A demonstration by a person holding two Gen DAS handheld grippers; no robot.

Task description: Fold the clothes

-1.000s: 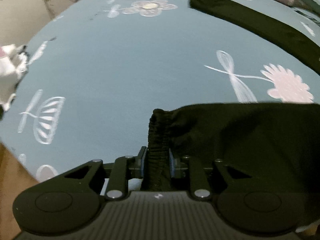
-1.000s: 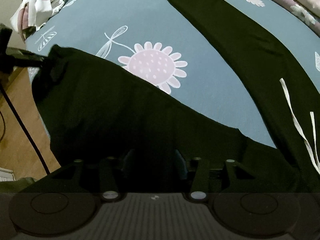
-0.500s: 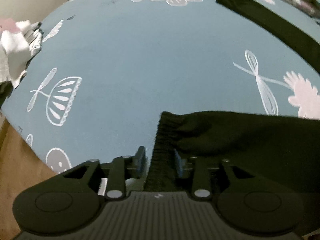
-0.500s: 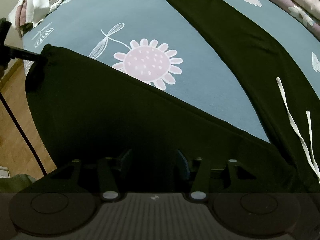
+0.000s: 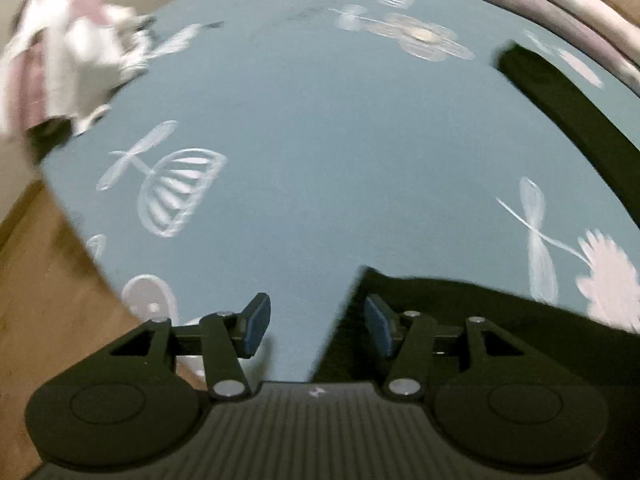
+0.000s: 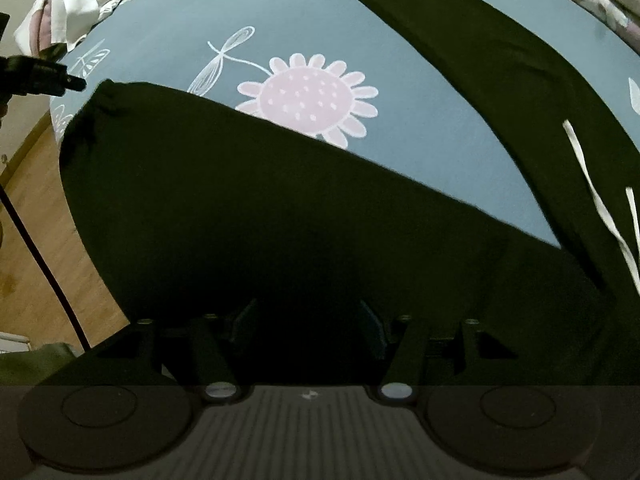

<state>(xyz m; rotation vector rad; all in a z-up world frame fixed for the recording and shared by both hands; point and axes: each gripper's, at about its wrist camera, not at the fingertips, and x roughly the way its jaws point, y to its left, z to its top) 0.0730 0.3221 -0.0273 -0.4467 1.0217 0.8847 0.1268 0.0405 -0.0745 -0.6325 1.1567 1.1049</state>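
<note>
Black fabric is lying across the blue patterned bedsheet (image 5: 320, 140): a pair of black trousers (image 6: 248, 208), spread flat with its two legs forking apart. Far left in both views, a crumpled white-and-pink garment (image 5: 68, 68) is sitting at the bed's corner, well apart from the work. Next comes the left gripper (image 5: 316, 326), whose fingers are opening; the gap between them is showing mostly bare sheet, and the cuff end of the near trouser leg (image 5: 460, 320) is lying just beside the right-hand finger, unclamped. That leg's long axis is running rightward from this cuff to the right gripper (image 6: 308, 328), which is hanging over the wider part of the leg. Its fingers are also opening, though they are too dark against the cloth to tell whether anything is pinched (probably not). Further right, the far trouser leg (image 6: 500, 80) is stretching away toward the top of the bed, white drawstrings (image 6: 592, 196) trailing over it. Judging by this layout, the near leg probably has to be laid over the far one, and the left gripper is nearest its free end.
</note>
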